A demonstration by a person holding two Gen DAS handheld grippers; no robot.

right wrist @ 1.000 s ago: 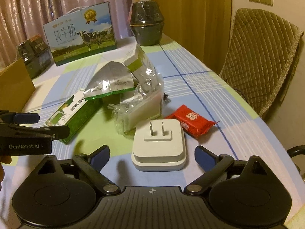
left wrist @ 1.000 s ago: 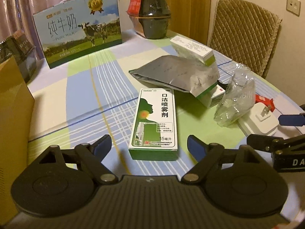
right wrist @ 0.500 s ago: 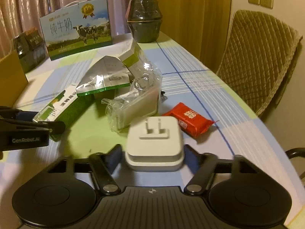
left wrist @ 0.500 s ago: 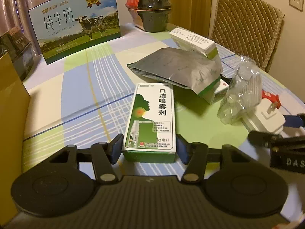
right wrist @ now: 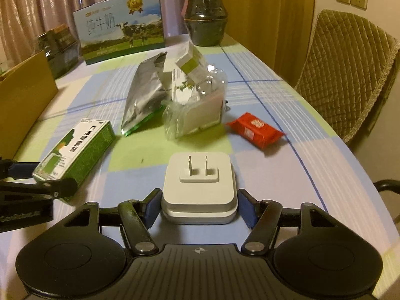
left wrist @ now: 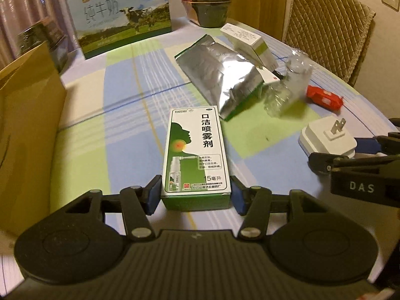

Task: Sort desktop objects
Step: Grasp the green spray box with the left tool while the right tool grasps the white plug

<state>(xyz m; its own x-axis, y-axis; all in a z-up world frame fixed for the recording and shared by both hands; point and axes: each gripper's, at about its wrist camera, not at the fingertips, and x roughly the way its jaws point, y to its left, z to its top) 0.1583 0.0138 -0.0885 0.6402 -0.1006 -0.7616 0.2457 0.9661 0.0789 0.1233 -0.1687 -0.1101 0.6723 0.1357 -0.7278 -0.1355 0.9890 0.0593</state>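
Left fingers (left wrist: 195, 194): pinching the near end of the green spray box (left wrist: 195, 155) — flat on the counter (left wrist: 120, 135).
Right fingers (right wrist: 199, 205): clamped on the white charger (right wrist: 199, 182), prongs up.
Beyond: foil pouch (right wrist: 145, 95), red packet (right wrist: 255, 130) — lying apart.

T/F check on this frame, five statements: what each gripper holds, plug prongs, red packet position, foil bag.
1. The left gripper is shut on the green spray box. True.
2. The right gripper is open and holds nothing. False: it is shut on the white charger.
3. The charger's prongs point up. True.
4. The red packet lies inside the cardboard box. False: it lies on the tablecloth.
5. The foil bag is between the left gripper's fingers. False: it lies beyond the spray box.
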